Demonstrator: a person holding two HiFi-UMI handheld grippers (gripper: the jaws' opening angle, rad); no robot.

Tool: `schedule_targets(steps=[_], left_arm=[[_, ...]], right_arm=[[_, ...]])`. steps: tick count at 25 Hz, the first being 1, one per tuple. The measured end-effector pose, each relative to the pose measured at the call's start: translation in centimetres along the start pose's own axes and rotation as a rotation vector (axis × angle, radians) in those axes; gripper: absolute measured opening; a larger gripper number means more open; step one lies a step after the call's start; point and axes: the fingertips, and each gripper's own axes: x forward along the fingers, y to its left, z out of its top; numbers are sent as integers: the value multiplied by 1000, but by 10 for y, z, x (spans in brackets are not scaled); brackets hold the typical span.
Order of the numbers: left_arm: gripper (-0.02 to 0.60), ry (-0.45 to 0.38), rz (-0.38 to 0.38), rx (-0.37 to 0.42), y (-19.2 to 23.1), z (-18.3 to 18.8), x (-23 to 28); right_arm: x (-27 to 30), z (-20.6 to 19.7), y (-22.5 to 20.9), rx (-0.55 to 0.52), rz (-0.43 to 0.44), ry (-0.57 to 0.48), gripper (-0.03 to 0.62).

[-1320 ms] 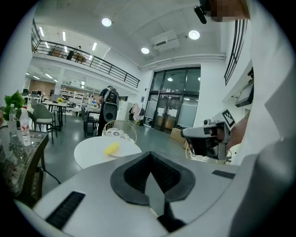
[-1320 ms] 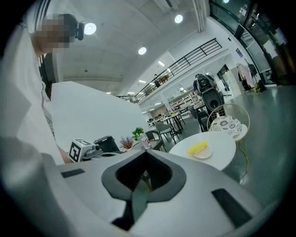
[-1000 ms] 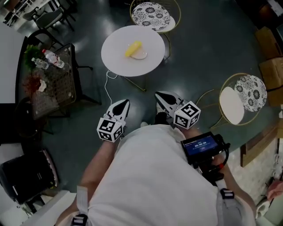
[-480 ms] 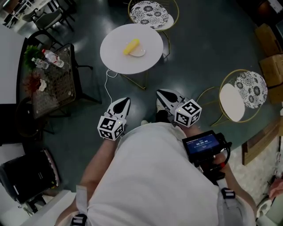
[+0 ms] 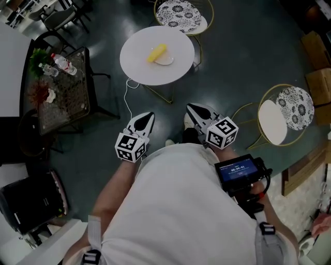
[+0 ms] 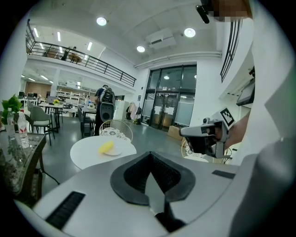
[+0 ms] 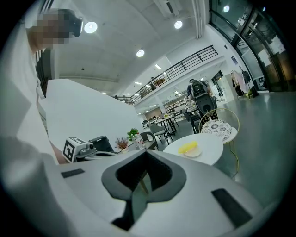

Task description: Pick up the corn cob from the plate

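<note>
A yellow corn cob [image 5: 156, 53] lies on a small white plate [image 5: 165, 61] on a round white table [image 5: 139, 64], well ahead of me. It also shows far off as the corn cob [image 6: 106, 147] in the left gripper view and the corn cob [image 7: 188, 147] in the right gripper view. My left gripper [image 5: 147, 117] and right gripper [image 5: 192, 108] are held close to my body, side by side, pointing toward the table. Both are shut with nothing between the jaws. Neither is near the cob.
A chair with a patterned cushion [image 5: 178, 14] stands behind the round table, another such chair [image 5: 285, 114] at the right. A glass side table [image 5: 67, 103] with bottles and plants is at the left. A white cable [image 5: 125, 101] trails on the dark floor.
The head view has drifted slightly, so the table sits a little further right. Both grippers stay shut, close to my body.
</note>
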Motion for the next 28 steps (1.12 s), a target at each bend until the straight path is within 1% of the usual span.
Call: schedule_targets(steps=[12,23,28], left_arm=[[6,9,4,-6,-1,-5,0],[5,3,23,-15,0,-2,-3],[5,1,30,-19,6,2,6]], right_arm=[[-2,-4,-1,2,-4,5,7],[1,-2,1,3,9,7,6],[7,2,-8,4,16,11,7]])
